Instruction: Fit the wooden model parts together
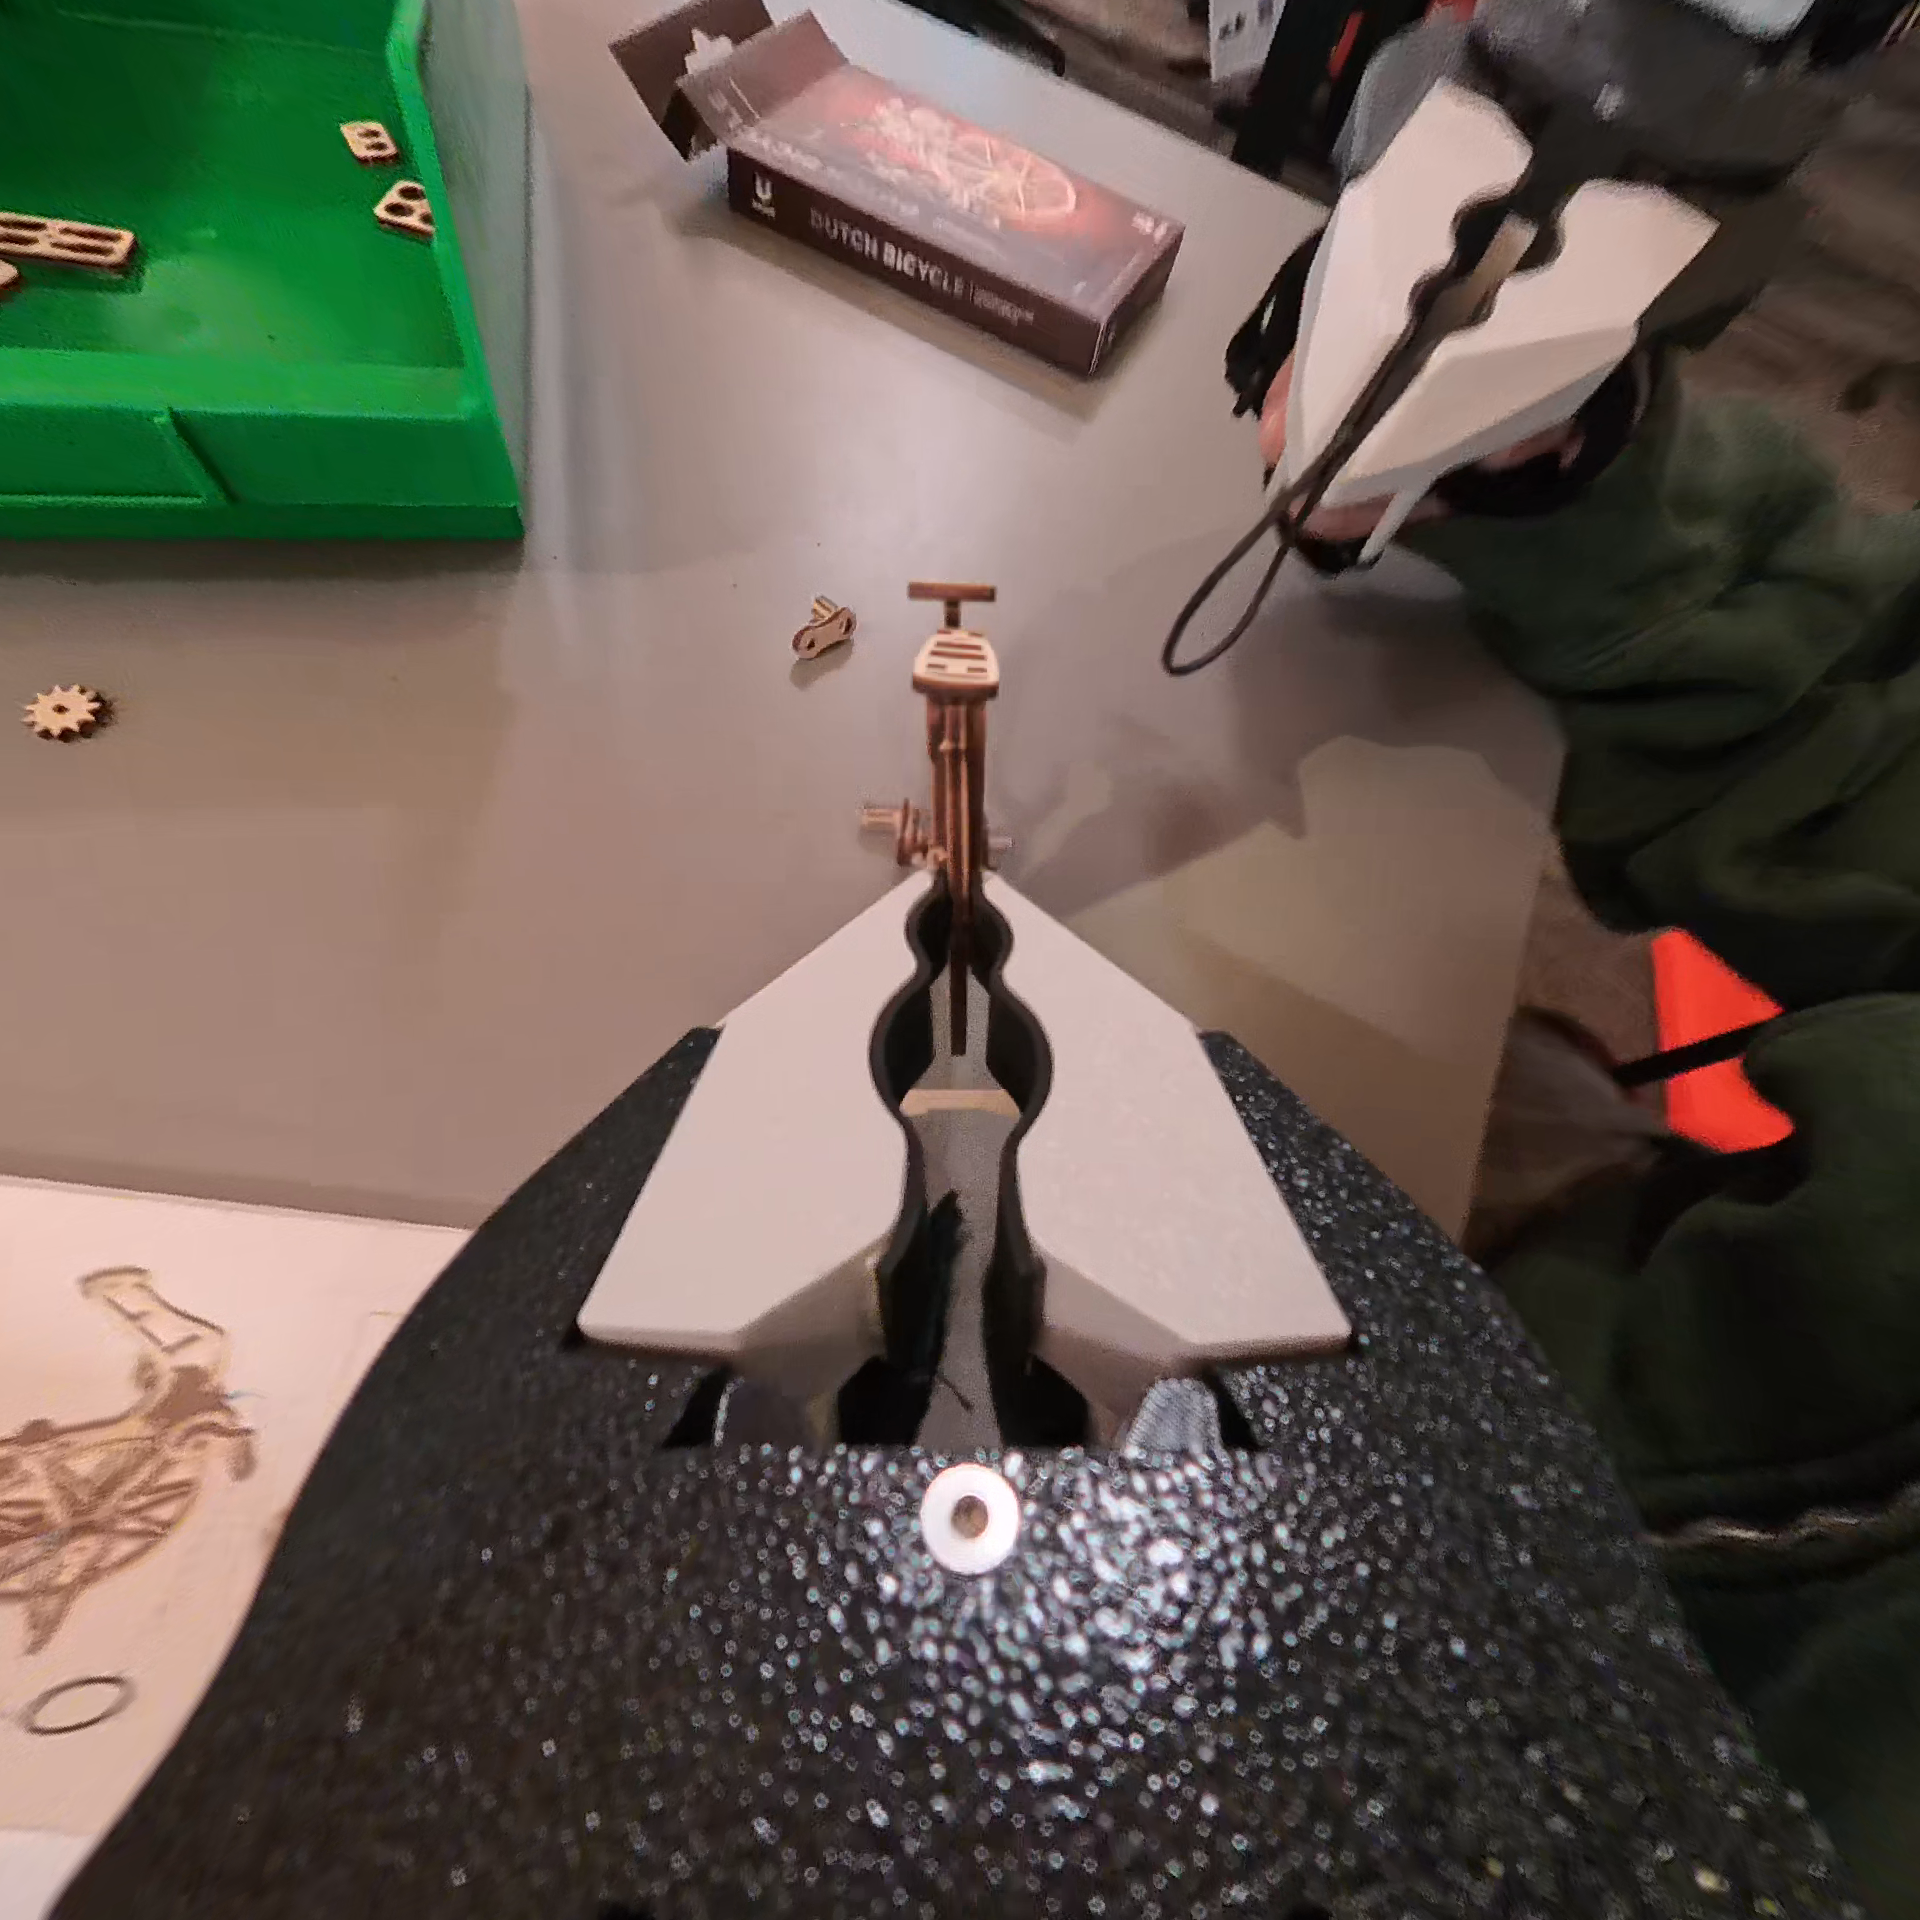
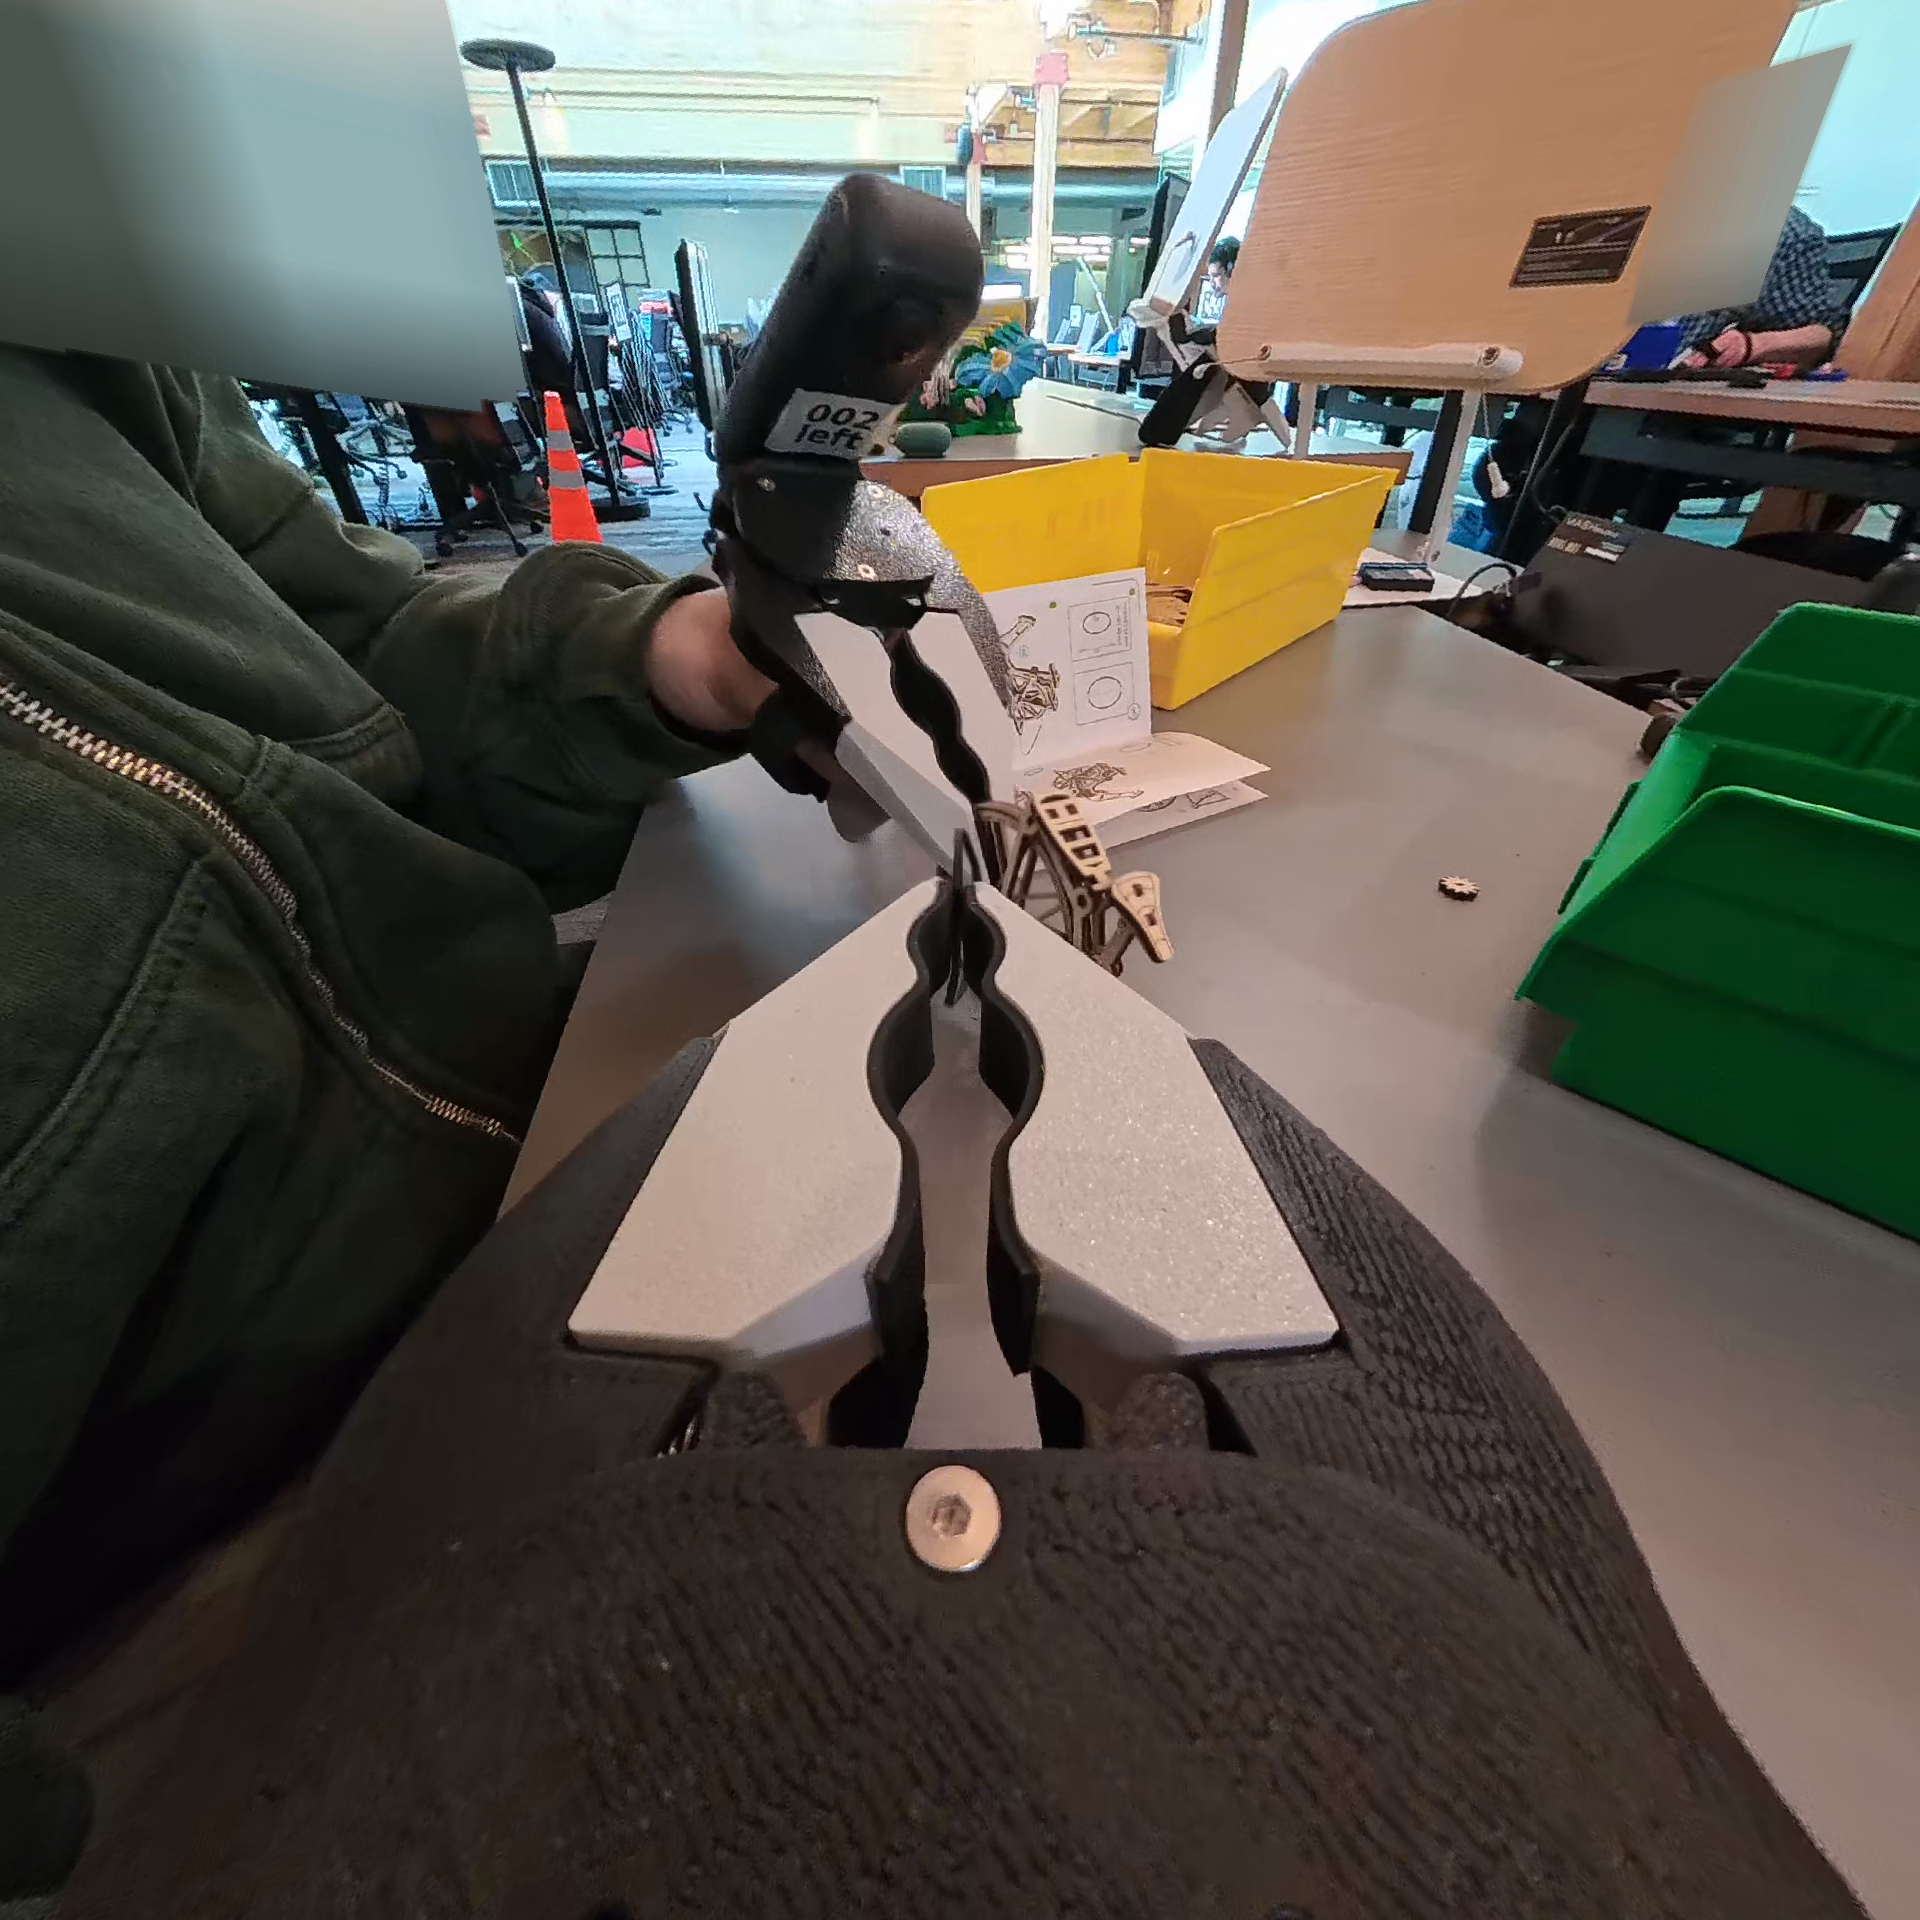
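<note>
The left gripper (image 1: 956,894) was closed on the rear edge of a small, light-brown, laser-cut wooden bicycle model (image 1: 954,727), held upright just above the grey tabletop (image 1: 416,883); saddle, handlebar and crank were already fitted. The right gripper (image 2: 961,904) pinched a thin black rubber ring (image 1: 1226,603), apparently a tyre, which hung beside the model and was not yet seated on a wheel. Loose pieces remained: a small wooden toothed gear (image 1: 65,713) and a short wooden chain link (image 1: 824,630) on the table, and further flat wooden parts (image 1: 62,244) in the green plastic bin (image 1: 457,312). Assembly was judged well advanced but unfinished. An instruction leaflet (image 2: 1081,665) and the dark cardboard kit box (image 1: 956,260) lay nearby.
</note>
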